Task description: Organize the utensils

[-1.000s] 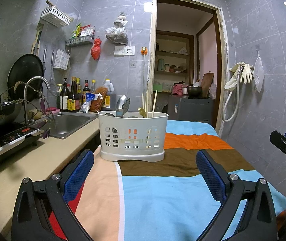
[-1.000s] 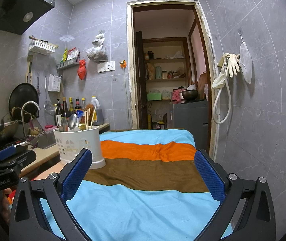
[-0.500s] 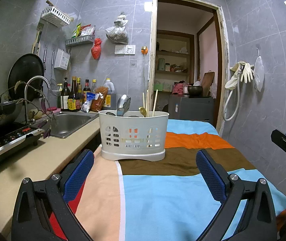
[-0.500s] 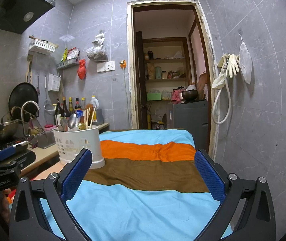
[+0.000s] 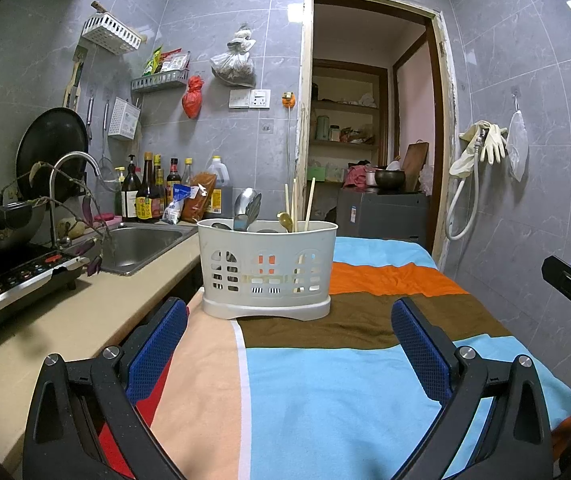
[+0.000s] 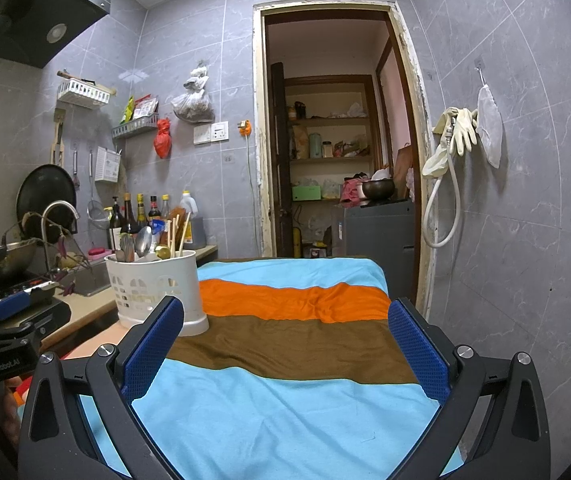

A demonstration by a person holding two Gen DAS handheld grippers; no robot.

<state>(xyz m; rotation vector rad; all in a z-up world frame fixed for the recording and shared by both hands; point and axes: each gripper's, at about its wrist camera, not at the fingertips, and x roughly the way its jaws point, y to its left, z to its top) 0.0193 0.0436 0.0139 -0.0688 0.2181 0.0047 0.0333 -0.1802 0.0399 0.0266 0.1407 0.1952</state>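
A white perforated utensil holder [image 5: 267, 270] stands on the striped cloth [image 5: 325, 392], straight ahead of my left gripper [image 5: 289, 344]. Steel spoons [image 5: 247, 208], a gold spoon [image 5: 285, 219] and wooden chopsticks [image 5: 308, 204] stick up out of it. My left gripper is open with nothing between its blue pads. The right wrist view has the holder [image 6: 157, 290] at the left, beyond the left finger of my right gripper [image 6: 285, 346], which is open and holds nothing. No loose utensils lie on the cloth in either view.
A beige counter [image 5: 45, 328] with a steel sink [image 5: 141, 246], tap [image 5: 73, 184], bottles [image 5: 149, 192] and an induction hob [image 5: 9, 276] runs along the left. A tiled wall [image 6: 525, 240] closes the right side. A doorway [image 6: 333, 160] opens behind the table.
Both views have shifted very slightly; the holder and utensils stay in place and both grippers stay open.
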